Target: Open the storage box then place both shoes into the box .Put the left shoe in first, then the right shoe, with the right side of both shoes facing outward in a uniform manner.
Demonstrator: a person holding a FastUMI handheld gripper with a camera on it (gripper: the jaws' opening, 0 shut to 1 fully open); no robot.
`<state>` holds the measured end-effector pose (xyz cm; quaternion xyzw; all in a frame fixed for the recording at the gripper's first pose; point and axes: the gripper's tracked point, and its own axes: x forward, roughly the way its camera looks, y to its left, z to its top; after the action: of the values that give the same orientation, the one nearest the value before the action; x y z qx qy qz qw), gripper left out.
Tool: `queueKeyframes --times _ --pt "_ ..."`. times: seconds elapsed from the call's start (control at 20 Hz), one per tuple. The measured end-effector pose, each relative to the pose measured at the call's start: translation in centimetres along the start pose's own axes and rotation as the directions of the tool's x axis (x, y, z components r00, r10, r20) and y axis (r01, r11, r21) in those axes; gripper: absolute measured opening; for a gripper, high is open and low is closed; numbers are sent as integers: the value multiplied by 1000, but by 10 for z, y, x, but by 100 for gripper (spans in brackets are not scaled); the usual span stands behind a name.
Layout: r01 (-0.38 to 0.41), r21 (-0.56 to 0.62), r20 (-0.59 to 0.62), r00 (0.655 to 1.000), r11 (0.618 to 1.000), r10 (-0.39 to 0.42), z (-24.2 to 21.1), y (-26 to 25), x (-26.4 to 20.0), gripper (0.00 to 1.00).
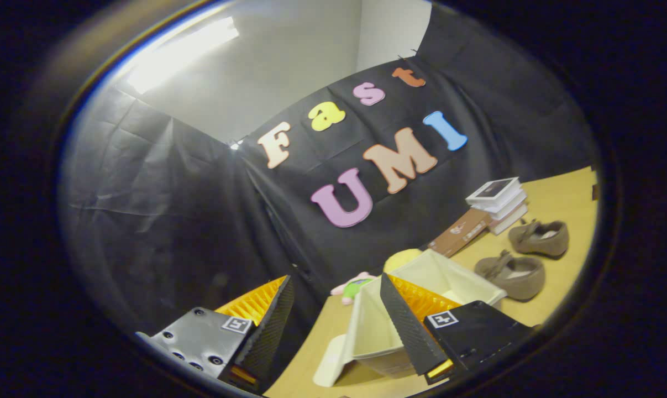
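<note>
Claw (339, 326) held with fingers wide apart, gripping nothing, tilted above the worktop (560, 199) edge beside the black booth wall. Just ahead of one finger, storage box (449, 276) open, lid (330, 362) hanging down at its near side. Beyond the box, two brown shoes (513, 273) side by side on open worktop, stacked books (499, 202) behind, soft toy (355, 287) near the wall.

text: none legible | book stack (499, 202): cover print too small | jaws: spread apart
</note>
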<state>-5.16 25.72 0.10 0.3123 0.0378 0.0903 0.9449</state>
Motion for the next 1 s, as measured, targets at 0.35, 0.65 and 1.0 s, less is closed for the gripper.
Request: queueKeyframes --times 0.35,0.65,1.0 --pt "339 -148 -10 939 929 -344 58 -144 0 98" --pt "442 -286 -176 848 850 -500 36 -237 30 98" --pt "409 -448 -426 684 795 -592 -25 -307 62 99"
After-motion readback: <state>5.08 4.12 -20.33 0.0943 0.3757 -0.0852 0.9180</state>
